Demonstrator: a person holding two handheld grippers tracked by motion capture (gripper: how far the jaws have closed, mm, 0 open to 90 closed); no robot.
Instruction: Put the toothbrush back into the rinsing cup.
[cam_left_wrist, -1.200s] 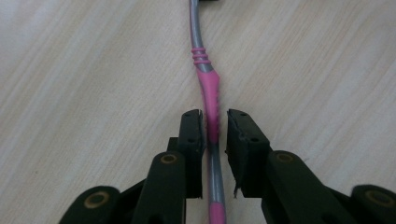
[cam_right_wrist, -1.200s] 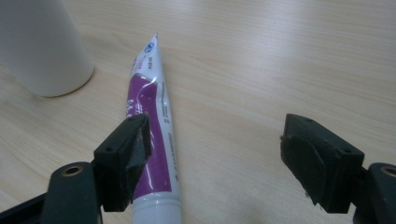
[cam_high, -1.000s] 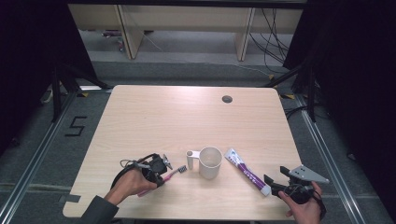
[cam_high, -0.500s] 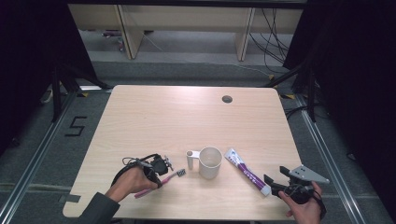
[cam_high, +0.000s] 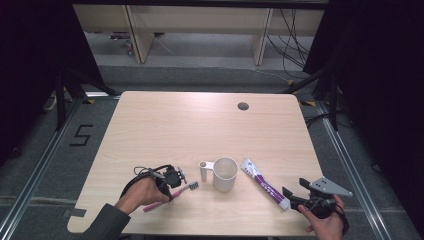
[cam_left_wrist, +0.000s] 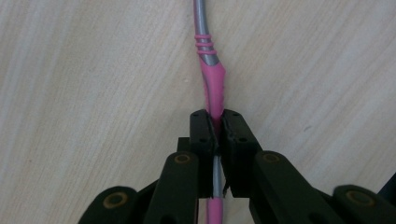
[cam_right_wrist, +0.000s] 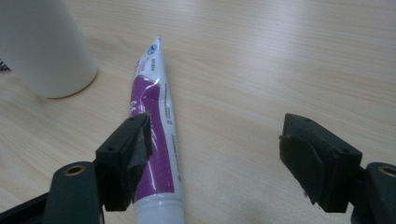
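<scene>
- Left gripper is clamped on the pink toothbrush, which lies on the table just left of the white cup.
- Right gripper is spread wide, holding nothing — the toothpaste tube lies just right of the cup.
- Done, I judge: the brush is gripped. Left: lifting it, grasping the tube.

Black claws, brass-ringed screws, grey sleeve.
</scene>
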